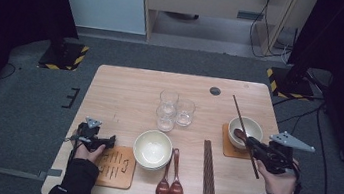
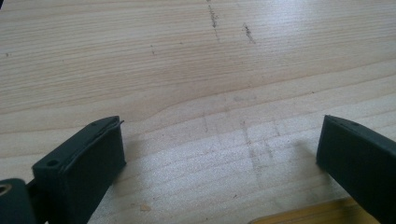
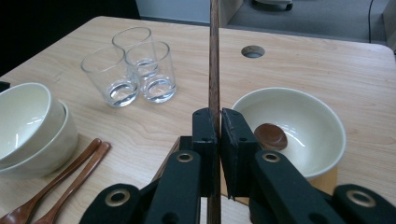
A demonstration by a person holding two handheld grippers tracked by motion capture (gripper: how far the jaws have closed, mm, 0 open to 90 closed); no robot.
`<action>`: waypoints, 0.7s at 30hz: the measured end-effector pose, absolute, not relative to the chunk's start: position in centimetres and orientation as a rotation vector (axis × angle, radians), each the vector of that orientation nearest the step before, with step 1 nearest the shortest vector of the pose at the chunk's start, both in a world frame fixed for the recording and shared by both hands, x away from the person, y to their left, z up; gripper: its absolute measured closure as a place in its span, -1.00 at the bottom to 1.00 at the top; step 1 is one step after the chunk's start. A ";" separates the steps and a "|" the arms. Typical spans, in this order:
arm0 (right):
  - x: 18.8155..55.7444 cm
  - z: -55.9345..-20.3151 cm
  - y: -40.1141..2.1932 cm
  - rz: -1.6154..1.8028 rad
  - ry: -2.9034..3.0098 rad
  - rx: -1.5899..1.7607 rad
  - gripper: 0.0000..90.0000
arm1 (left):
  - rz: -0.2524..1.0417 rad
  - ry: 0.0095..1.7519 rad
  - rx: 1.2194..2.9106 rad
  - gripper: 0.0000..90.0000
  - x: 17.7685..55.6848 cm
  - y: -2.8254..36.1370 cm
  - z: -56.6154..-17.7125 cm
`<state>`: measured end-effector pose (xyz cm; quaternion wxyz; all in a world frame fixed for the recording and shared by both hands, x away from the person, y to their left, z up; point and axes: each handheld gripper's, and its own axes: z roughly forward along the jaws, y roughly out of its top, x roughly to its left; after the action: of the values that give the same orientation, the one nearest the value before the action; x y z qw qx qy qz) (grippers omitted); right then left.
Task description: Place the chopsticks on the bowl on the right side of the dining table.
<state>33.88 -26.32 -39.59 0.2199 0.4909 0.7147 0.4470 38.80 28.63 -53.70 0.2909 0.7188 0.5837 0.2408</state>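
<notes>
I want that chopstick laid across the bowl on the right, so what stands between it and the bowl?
Nothing visible blocks it. The right hand-held gripper holds the chopstick clear above the table, beside the bowl; a spoon already lies inside that bowl.

Both grippers are black. The left gripper [image 1: 103, 142] and the right gripper [image 1: 250, 143] each carry a grey three-cornered plate on top. Brass-coloured rivets sit in the right one's arms. The person wears dark sleeves [image 1: 75, 182].

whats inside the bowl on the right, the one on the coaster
A brown spoon lies in the bowl; its head shows. The right gripper, shut on a chopstick, covers the handle.
</notes>
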 end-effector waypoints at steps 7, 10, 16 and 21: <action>34.5 -39.1 -27.4 1.241 1.957 1.368 0.88 | 0.642 1.557 1.917 -1.00 38.8 28.6 -53.7; 34.8 -39.1 -27.8 1.236 1.954 1.376 0.88 | 0.642 1.557 1.917 -1.00 38.8 28.6 -53.7; 35.2 -39.4 -28.8 1.221 1.947 1.401 0.88 | 0.642 1.557 1.917 -1.00 38.8 28.6 -53.7; 35.8 -39.6 -29.5 1.209 1.945 1.412 0.88 | 0.642 1.557 1.917 -1.00 38.8 28.6 -53.7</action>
<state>35.82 -29.49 -39.63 0.2235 0.5115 0.7046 0.4381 38.80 28.63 -53.70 0.2909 0.7188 0.5837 0.2407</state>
